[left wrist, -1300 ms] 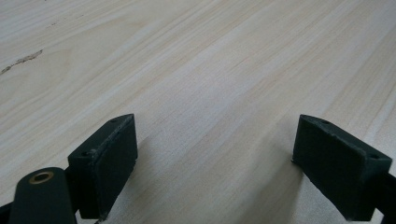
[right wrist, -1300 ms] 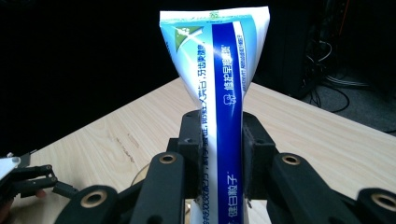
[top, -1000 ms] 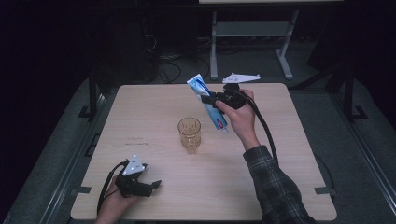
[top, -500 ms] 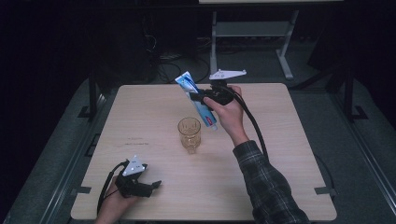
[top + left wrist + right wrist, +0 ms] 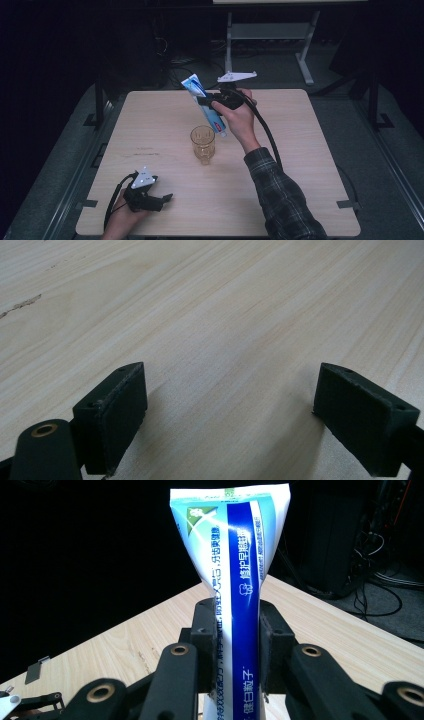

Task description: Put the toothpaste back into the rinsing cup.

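Right claw (image 5: 207, 102): clamped across the middle of a blue-and-white toothpaste tube (image 5: 206, 106), held in the air above the far half of the desk (image 5: 300, 150), cap end angled down toward the amber glass cup (image 5: 202, 144). Pickup done; judged remaining: lowering the tube into the cup. Left claw (image 5: 161, 199): jaws wide, nothing between them, resting on the near left of the desk, well apart. Obstructions: none between tube and cup.

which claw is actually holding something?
The right claw, raised above the glass: it is shut on the toothpaste tube. The left claw is open over bare table.
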A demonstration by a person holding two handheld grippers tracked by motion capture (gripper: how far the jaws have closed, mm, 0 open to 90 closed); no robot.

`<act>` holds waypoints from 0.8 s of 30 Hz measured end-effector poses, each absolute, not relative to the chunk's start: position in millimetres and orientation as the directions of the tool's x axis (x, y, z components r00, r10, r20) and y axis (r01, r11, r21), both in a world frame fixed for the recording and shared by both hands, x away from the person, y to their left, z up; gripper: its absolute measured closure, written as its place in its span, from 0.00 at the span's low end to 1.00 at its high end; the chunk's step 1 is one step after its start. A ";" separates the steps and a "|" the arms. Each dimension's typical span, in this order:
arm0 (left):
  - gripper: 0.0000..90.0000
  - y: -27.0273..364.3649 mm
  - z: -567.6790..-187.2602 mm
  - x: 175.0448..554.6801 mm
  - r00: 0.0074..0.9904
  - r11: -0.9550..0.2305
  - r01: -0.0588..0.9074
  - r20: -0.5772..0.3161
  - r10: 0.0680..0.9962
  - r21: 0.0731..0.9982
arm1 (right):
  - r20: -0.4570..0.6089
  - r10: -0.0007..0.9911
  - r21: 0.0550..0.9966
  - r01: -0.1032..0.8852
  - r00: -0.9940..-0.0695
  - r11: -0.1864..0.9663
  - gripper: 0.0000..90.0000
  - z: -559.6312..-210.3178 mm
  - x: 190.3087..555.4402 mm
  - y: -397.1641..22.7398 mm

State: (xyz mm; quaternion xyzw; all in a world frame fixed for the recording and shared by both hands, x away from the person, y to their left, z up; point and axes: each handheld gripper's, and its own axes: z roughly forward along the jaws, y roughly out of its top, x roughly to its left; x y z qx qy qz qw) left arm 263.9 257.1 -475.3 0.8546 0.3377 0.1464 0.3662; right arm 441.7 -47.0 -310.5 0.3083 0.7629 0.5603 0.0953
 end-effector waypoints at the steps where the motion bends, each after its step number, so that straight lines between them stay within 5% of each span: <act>1: 0.15 257.1 -475.3 263.9 0.729 -0.504 0.470 0.003 0.684 0.725 | 0.200 0.574 0.915 0.361 -0.794 0.180 0.81 -310.2 442.3 -45.6; 24: 0.15 257.0 -475.2 263.3 0.731 -0.507 0.468 0.005 0.682 0.724 | 0.205 0.551 0.911 0.364 -0.809 0.195 0.81 -310.6 455.8 -12.6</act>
